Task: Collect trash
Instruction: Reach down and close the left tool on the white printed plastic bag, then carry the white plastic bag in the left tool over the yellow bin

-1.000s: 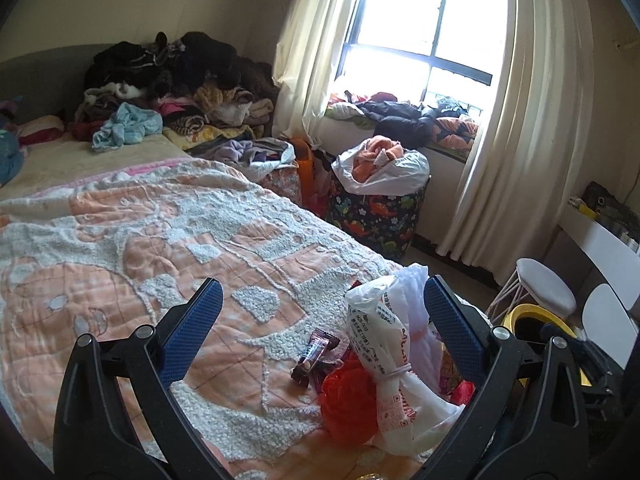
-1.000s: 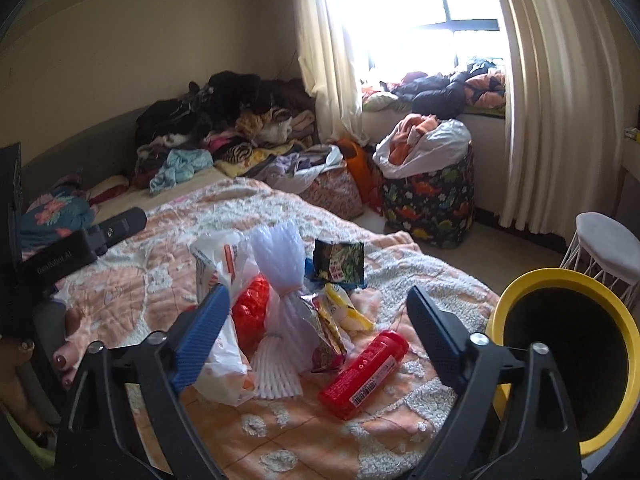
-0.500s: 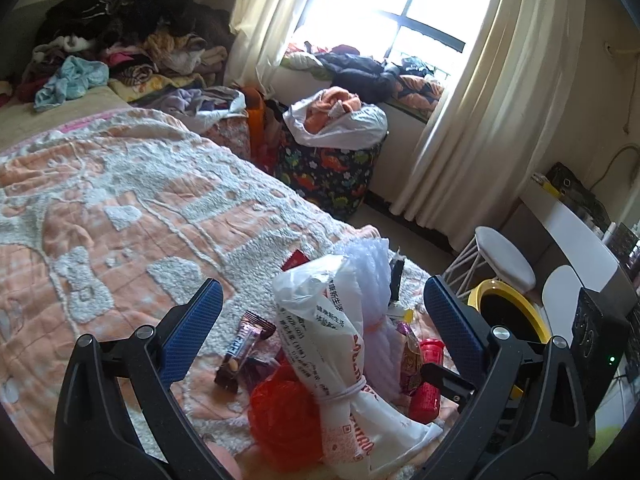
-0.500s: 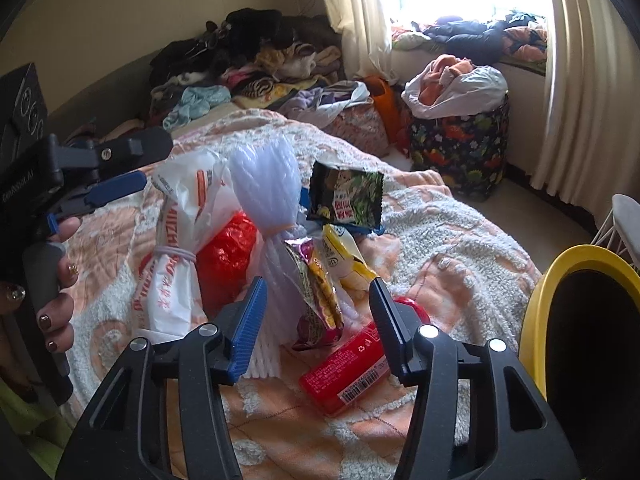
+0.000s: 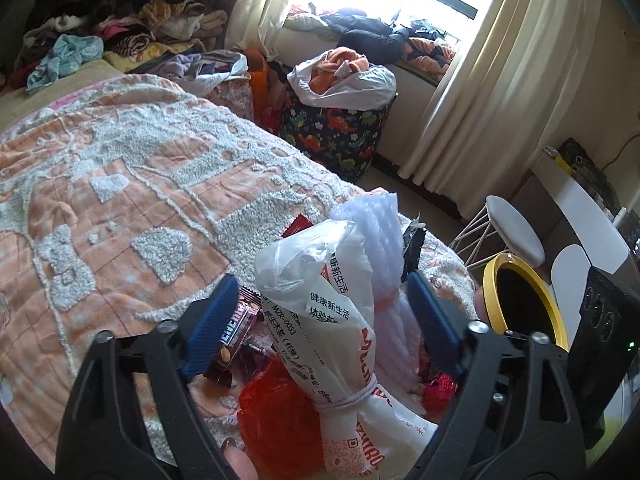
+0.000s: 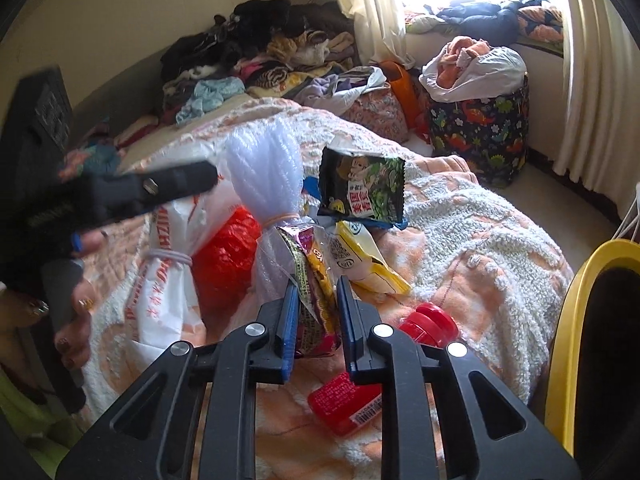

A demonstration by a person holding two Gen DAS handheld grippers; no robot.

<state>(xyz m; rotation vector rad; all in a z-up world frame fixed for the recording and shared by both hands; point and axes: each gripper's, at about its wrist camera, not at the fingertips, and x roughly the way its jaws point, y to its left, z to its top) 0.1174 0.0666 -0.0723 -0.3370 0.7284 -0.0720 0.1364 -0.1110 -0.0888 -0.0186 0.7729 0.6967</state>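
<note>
A pile of trash lies on the orange-and-white bedspread [image 5: 120, 200]. My left gripper [image 5: 320, 280] straddles the white printed plastic bag [image 5: 320, 312] and a translucent white bundle [image 5: 380, 248]. Its jaws are closing and the left pad stands apart from the bag. A brown candy-bar wrapper [image 5: 236, 332] and a red bag [image 5: 276, 404] lie beside it. My right gripper [image 6: 318, 288] is closing on a purple and yellow snack wrapper [image 6: 316, 280], which fills the gap between the pads. A yellow packet [image 6: 360, 260], a green-black packet [image 6: 364, 188] and a red bottle [image 6: 352, 396] lie close by.
A yellow-rimmed black bin [image 6: 576, 320] stands right of the bed, also the bin [image 5: 520, 304]. A dinosaur-print hamper [image 5: 336, 136] stuffed with clothes, a white stool [image 5: 516, 232] and curtains are beyond. Clothes are heaped at the bed's far end [image 5: 120, 20]. A person's hand [image 6: 76, 304] holds the left gripper.
Both grippers moved forward and down onto the trash pile. The right jaws narrowed from wide to tight around the snack wrapper. The left jaws narrowed a little around the white bag.
</note>
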